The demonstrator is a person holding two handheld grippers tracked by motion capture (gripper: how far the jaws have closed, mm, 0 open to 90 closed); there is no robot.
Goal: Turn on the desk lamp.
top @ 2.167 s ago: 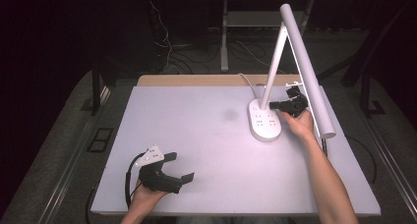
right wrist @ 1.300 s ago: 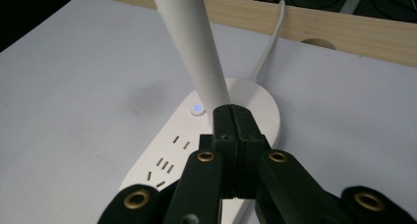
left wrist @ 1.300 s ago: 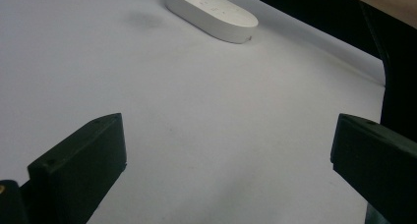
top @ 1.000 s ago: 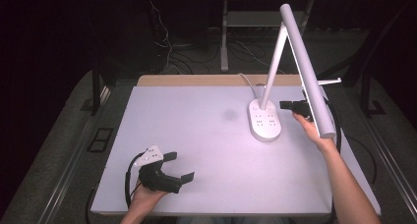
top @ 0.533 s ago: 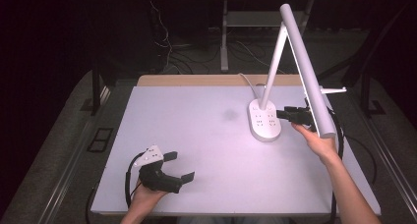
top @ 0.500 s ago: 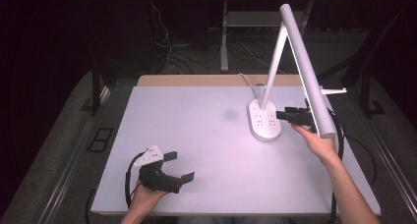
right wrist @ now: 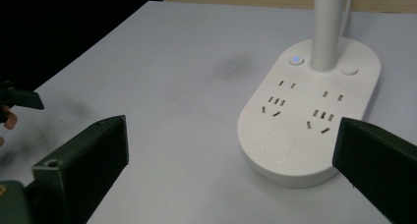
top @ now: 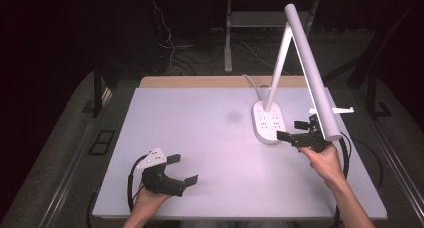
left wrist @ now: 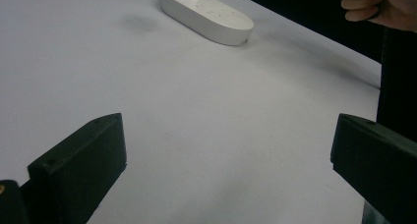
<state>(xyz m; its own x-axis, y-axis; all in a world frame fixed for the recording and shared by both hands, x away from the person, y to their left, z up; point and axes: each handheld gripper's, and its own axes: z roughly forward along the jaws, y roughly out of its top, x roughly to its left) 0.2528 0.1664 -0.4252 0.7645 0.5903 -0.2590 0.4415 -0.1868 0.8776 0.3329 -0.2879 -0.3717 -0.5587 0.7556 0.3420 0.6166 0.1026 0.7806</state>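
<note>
where a dark room rings the pale table [top: 200,138], white desk lamp [top: 270,123] lit, both grippers wide, empty

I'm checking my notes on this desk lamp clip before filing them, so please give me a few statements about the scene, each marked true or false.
1. The right gripper has its jaws open with nothing between them. True; they have just been opening.
2. The lamp base lies tipped on its side. False: it sits flat on the table, stem upright.
3. The left gripper clamps the lamp's cable. False: it is open and holds nothing, at the near left of the table.
4. A small blue light glows on the base beside the stem. True.
5. The base carries socket slots. True.
</note>
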